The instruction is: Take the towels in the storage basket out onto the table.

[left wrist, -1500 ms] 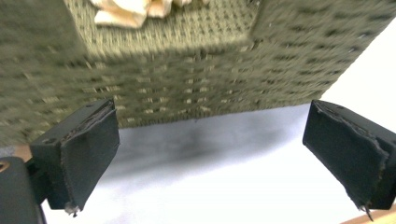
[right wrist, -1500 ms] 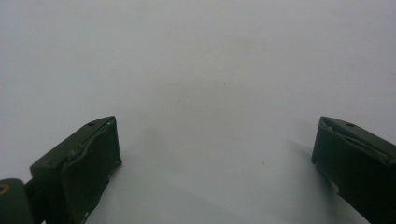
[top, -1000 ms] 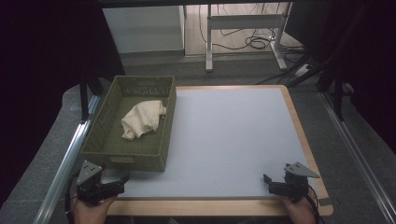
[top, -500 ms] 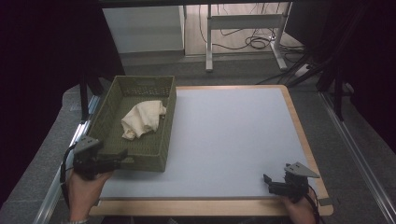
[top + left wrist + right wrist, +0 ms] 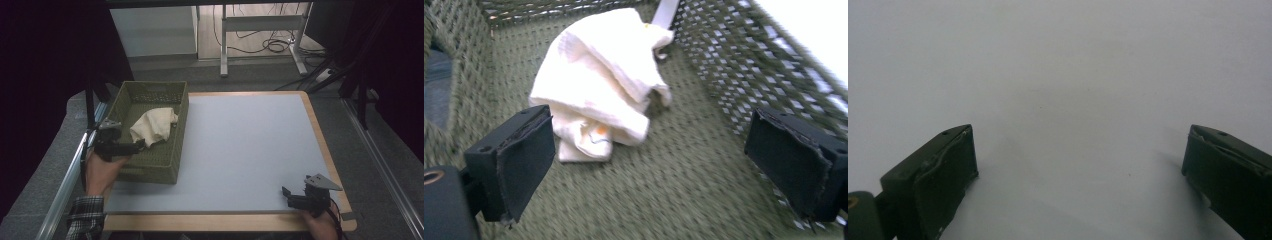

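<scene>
Cloth (image 5: 604, 85) lies crumpled inside basket (image 5: 172, 150), toward its far end. Left claw (image 5: 649, 175) sits over basket's near end, jaws wide and empty, lined up to grab it. Right claw (image 5: 295, 197) rests wide open, empty, on table (image 5: 250, 145), well clear of basket.

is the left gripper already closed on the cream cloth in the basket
No: in the left gripper view the left gripper has its fingers spread wide, short of the cream cloth in the green basket.
</scene>
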Motion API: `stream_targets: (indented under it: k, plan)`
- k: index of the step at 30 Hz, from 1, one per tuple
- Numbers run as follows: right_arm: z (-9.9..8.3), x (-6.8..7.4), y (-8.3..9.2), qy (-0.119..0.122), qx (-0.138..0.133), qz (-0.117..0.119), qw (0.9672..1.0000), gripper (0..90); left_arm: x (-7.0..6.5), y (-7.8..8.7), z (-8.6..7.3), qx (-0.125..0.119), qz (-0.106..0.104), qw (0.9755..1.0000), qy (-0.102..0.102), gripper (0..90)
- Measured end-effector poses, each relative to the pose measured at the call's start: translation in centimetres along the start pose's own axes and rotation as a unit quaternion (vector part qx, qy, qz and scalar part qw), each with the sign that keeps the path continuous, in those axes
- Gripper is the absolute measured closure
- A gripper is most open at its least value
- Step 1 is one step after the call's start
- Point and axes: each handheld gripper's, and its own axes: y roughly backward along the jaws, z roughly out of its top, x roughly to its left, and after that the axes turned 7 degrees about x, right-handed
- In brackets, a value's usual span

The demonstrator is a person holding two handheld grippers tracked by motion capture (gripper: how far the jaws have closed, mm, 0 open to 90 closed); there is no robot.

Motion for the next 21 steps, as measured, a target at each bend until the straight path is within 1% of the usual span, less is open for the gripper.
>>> stream_targets:
  k: [2, 3, 4, 5, 6, 9, 10, 12, 13, 14, 16, 17, 18, 19, 21]
  plan:
    - [0.0, 0.0, 0.0, 0.0, 0.0, 0.0, 1.0, 1.0, 0.5, -0.8, 0.8, 0.01, -0.005, 0.9999, 0.003, 6.2]
    - [0.0, 0.0, 0.0, 0.0, 0.0, 0.0, 1.0, 1.0, 0.5, -0.8, 0.8, 0.01, -0.005, 0.9999, 0.003, 6.3]
    - [0.0, 0.0, 0.0, 0.0, 0.0, 0.0, 1.0, 1.0, 0.8, -1.3, 1.5, 0.02, 0.001, 0.9998, 0.002, 6.3]
    - [0.0, 0.0, 0.0, 0.0, 0.0, 0.0, 1.0, 1.0, 0.8, -1.3, 1.5, 0.02, 0.001, 0.9998, 0.002, 6.3]
    - [0.0, 0.0, 0.0, 0.0, 0.0, 0.0, 1.0, 1.0, 1.2, -1.9, 2.3, 0.027, -0.01, 0.9996, 0.009, 6.3]
    - [0.0, 0.0, 0.0, 0.0, 0.0, 0.0, 1.0, 1.0, 1.6, -2.9, 3.4, 0.042, -0.006, 0.9991, 0.009, 6.3]
    - [0.0, 0.0, 0.0, 0.0, 0.0, 0.0, 1.0, 1.0, 1.6, -2.9, 3.4, 0.042, -0.006, 0.9991, 0.009, 6.3]
    - [0.0, 0.0, 0.0, 0.0, 0.0, 0.0, 1.0, 1.0, 1.8, -4.1, 4.4, 0.064, 0.003, 0.9979, -0.001, 6.3]
    - [0.0, 0.0, 0.0, 0.0, 0.0, 0.0, 1.0, 1.0, 1.8, -4.1, 4.4, 0.064, 0.003, 0.9979, -0.001, 6.4]
    - [0.0, 0.0, 0.0, 0.0, 0.0, 0.0, 1.0, 1.0, 1.8, -4.9, 5.0, 0.08, 0.007, 0.9967, -0.007, 6.4]
    - [0.0, 0.0, 0.0, 0.0, 0.0, 0.0, 1.0, 1.0, 1.9, -5.7, 5.5, 0.095, 0.008, 0.9954, -0.008, 6.3]
    - [0.0, 0.0, 0.0, 0.0, 0.0, 0.0, 1.0, 1.0, 2.0, -6.2, 5.8, 0.104, 0.003, 0.9946, -0.005, 6.3]
    - [0.0, 0.0, 0.0, 0.0, 0.0, 0.0, 1.0, 1.0, 2.0, -6.2, 5.8, 0.104, 0.003, 0.9946, -0.005, 6.4]
    - [0.0, 0.0, 0.0, 0.0, 0.0, 0.0, 1.0, 1.0, 2.3, -7.1, 6.1, 0.113, -0.003, 0.9936, 0.0, 6.3]
    - [0.0, 0.0, 0.0, 0.0, 0.0, 0.0, 1.0, 1.0, 2.7, -8.1, 6.6, 0.125, -0.005, 0.9921, 0.008, 6.4]
